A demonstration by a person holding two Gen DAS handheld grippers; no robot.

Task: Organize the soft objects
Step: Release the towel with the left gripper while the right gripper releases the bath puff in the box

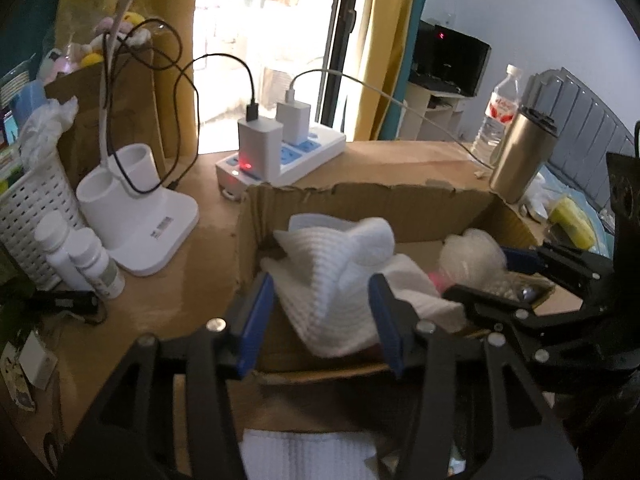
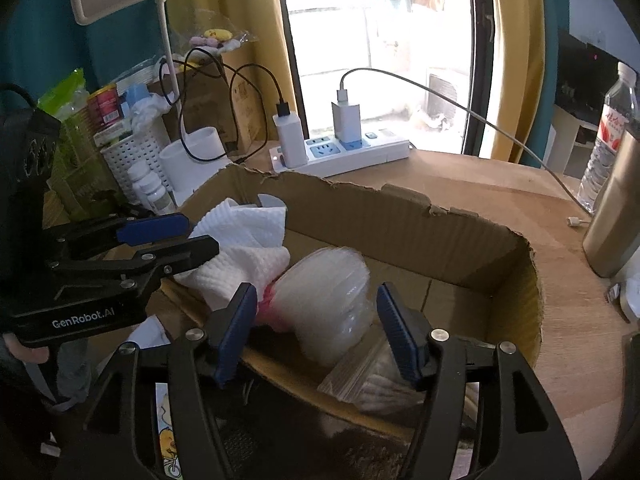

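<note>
1. Open brown cardboard box — holds a crumpled white waffle-textured cloth and, beside it, a translucent plastic-wrapped bundle.
2. Left gripper — jaws spread, astride the cloth.
3. Right gripper — jaws spread, astride the bundle.

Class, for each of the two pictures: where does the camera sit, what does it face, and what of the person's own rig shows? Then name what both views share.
Left wrist: sits on the left tongs, open over the white cloth in the cardboard box; right tongs enter at right.
Right wrist: sits on the right tongs, open over the clear bag; left tongs enter at left.
Shared: box, cloth, power strip.
</note>
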